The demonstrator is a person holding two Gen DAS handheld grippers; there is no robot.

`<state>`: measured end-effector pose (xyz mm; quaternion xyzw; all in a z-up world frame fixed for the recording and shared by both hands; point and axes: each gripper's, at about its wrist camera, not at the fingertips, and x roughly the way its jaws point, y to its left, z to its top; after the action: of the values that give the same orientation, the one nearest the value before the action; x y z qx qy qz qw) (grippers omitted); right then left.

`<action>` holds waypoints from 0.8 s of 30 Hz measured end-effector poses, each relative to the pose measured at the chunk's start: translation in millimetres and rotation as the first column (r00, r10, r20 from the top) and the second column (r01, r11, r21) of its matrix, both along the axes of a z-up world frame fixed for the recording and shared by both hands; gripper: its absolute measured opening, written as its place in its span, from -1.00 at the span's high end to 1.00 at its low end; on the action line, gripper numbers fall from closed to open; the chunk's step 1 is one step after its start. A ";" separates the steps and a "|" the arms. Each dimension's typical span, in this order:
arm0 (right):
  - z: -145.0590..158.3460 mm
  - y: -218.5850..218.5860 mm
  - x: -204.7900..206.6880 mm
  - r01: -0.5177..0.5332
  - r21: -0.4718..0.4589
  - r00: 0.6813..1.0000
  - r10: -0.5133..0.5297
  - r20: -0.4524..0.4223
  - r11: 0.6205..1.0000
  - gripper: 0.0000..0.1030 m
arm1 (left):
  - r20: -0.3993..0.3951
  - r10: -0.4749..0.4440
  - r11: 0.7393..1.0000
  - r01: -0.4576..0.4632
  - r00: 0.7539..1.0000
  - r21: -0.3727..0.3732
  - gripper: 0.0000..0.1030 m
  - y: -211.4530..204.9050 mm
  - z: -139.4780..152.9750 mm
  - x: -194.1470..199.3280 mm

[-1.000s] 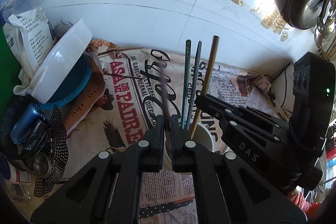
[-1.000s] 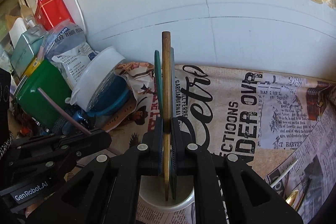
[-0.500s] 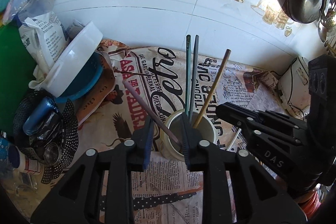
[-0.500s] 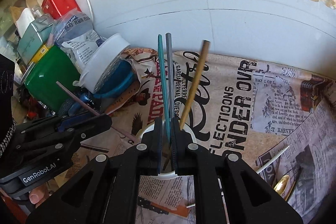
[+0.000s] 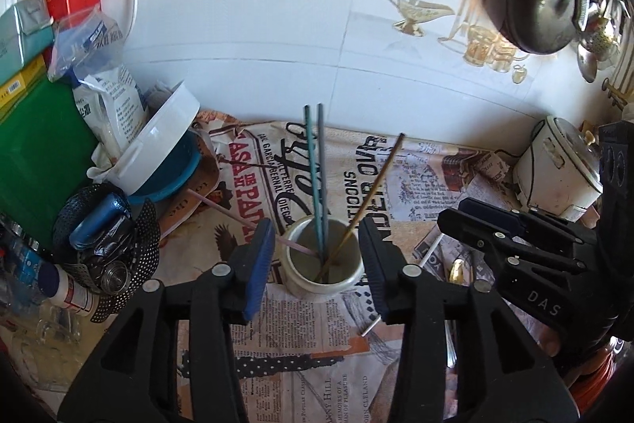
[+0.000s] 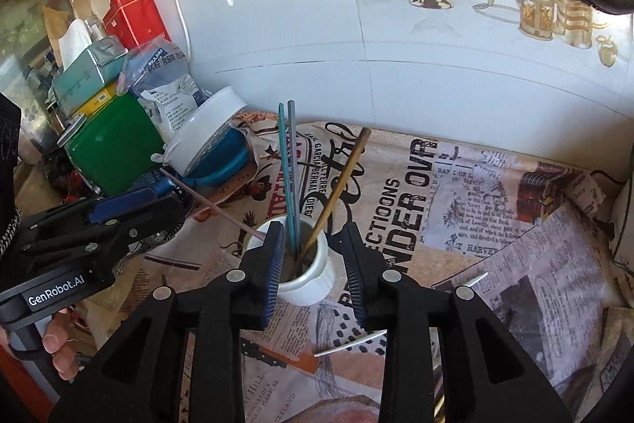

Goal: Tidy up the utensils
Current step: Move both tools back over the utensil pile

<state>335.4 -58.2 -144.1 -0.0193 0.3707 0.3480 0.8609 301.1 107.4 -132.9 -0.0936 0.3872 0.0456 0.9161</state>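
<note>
A white cup stands on the newspaper-covered counter; it also shows in the right wrist view. In it stand a teal and a grey chopstick, a brown chopstick leaning right and a pink chopstick leaning left. My left gripper is open and empty, just in front of the cup. My right gripper is open and empty, its fingers either side of the cup. It shows at the right of the left wrist view.
Clutter stands at the left: a white-lidded blue container, a black perforated basket, a green box, bags. Loose metal utensils lie on the newspaper at the right. A white cooker stands far right.
Both grippers have opened and drawn back. The left let go of the pink chopstick and the right let go of the brown one; both now lean in the cup.
</note>
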 end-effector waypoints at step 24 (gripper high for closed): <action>-52.3 -136.5 -2.6 0.205 -0.100 0.973 -0.214 -0.087 0.974 0.32 | -0.146 -0.180 0.984 0.179 0.973 -0.015 0.04 -131.6 -62.3 22.0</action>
<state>332.8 -194.7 -196.4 -0.0023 0.4274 0.2386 0.8720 323.1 -24.2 -195.2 -0.0553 0.4606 -0.0309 0.8854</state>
